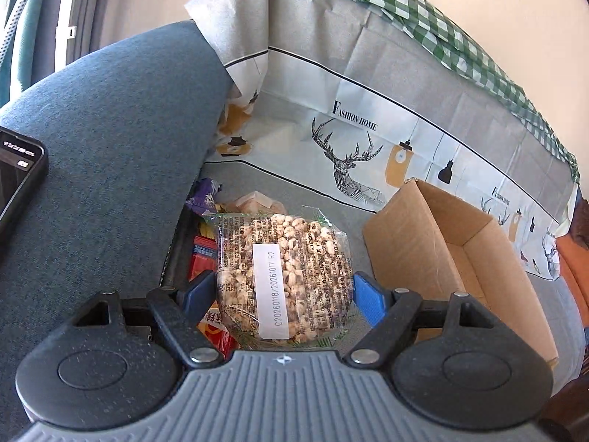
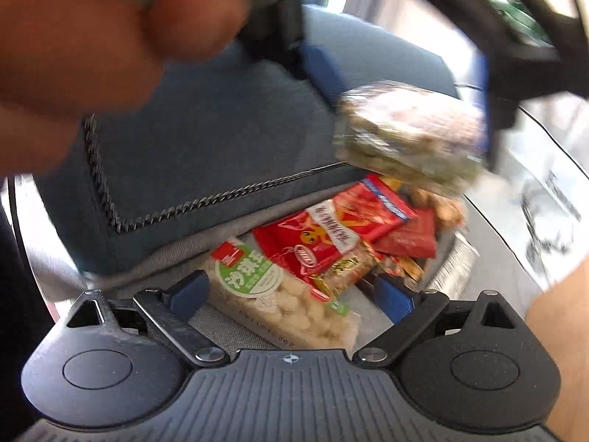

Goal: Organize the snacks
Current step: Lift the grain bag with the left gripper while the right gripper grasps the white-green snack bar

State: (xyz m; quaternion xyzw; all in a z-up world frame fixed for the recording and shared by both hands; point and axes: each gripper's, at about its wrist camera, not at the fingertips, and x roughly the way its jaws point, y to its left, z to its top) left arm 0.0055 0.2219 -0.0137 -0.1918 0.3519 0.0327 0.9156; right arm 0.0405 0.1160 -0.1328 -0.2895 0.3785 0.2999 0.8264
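Puffed-grain packet (image 1: 283,276) between left gripper (image 1: 285,294) fingers, beside open cardboard box (image 1: 460,258).

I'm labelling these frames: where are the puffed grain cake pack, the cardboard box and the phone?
puffed grain cake pack (image 1: 283,276): left wrist view, on its white date sticker.
cardboard box (image 1: 408,235): left wrist view, on its near outer wall.
phone (image 1: 16,176): left wrist view, on its dark screen.

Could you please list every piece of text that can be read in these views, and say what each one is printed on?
"C2026018/20261017 R2": white sticker on the puffed-grain snack pack between the left gripper fingers.
"FASHION HOME": deer-print cloth.
"1": small tag at upper left.
Fine print on the pack, the phone screen and the red wrappers: too small or blurred to read.
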